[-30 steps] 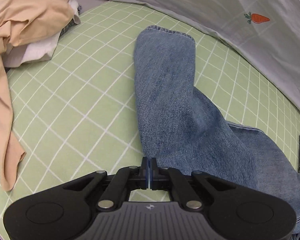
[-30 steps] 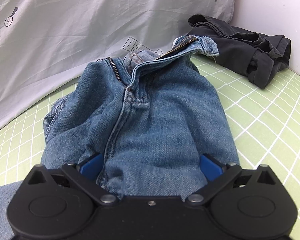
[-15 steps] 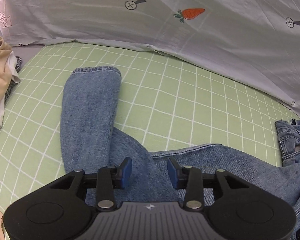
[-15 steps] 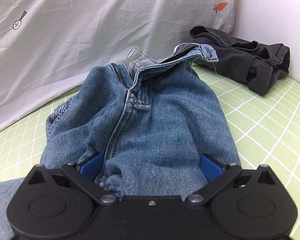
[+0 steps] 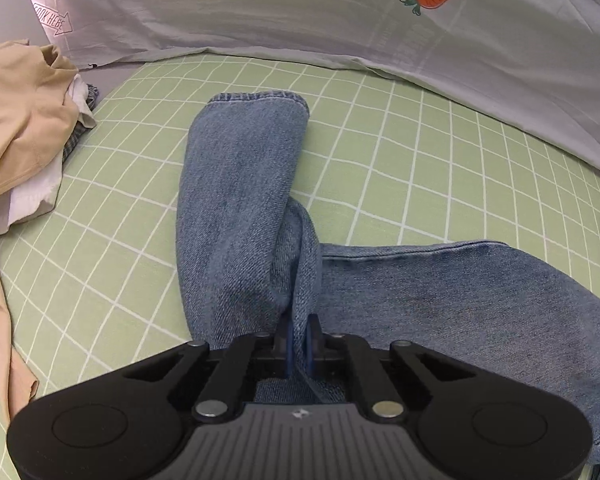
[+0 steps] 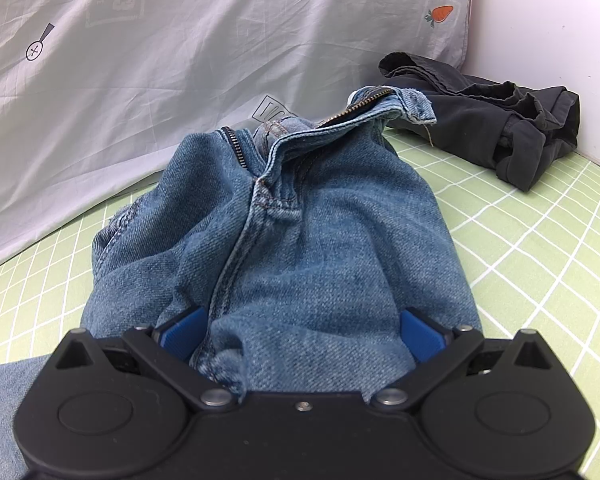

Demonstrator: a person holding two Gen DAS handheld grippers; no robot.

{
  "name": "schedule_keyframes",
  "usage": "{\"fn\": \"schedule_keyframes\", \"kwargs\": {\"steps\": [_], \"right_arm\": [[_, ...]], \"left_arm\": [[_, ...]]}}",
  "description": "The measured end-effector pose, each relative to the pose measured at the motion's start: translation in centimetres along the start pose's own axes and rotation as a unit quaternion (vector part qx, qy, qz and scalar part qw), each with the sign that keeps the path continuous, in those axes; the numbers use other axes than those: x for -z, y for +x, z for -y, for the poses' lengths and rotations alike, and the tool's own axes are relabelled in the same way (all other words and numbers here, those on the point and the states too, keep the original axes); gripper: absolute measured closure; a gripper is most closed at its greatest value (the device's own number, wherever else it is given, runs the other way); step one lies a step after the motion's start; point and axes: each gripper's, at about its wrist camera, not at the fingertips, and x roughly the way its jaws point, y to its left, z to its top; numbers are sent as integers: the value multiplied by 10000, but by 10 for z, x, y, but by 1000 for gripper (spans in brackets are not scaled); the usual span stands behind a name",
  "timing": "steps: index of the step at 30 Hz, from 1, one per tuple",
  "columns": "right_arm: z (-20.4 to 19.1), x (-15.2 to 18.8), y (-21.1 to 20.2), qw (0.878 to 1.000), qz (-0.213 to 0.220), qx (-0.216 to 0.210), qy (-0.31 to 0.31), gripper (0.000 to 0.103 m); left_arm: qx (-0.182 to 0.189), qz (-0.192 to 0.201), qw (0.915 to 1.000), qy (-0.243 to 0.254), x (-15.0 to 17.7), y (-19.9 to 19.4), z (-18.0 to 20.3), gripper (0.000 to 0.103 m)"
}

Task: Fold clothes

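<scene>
Your left gripper [image 5: 299,340] pinches a fold of the faded blue denim jeans [image 5: 240,200]; your right gripper [image 6: 300,332] gapes wide across their waist, beside the crumpled black garment [image 6: 500,128].

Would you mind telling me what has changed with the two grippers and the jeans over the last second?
The left gripper, shut and empty a second ago, opened half a second ago and has now closed on a ridge of the jeans leg, bunching it upward. The right gripper stayed wide open around the jeans' upper part. The black garment and the beige pile lie as before.
</scene>
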Motion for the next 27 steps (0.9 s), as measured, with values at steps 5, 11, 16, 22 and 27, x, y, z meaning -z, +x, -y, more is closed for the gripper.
{"fn": "schedule_keyframes", "kwargs": {"steps": [5,11,16,22,27], "right_arm": [[0,0,0,10000,1,-14,13,0],[2,1,0,10000,13,-54,27,0],[3,-1,1,10000,-40,-47,-5,0],[2,-7,3,9996,-254,-48,-63,0],[-4,-10,7,9995,-295,41,-108,0]], "left_arm": [[-16,-174,9969,-761,33,-18,-40,96],[266,-395,9880,-1466,70,-33,-70,84],[134,-157,9932,-1148,68,-43,-61,68],[128,-308,9946,-982,50,-21,-57,51],[6,-505,9909,-1245,37,5,-55,60]]}}
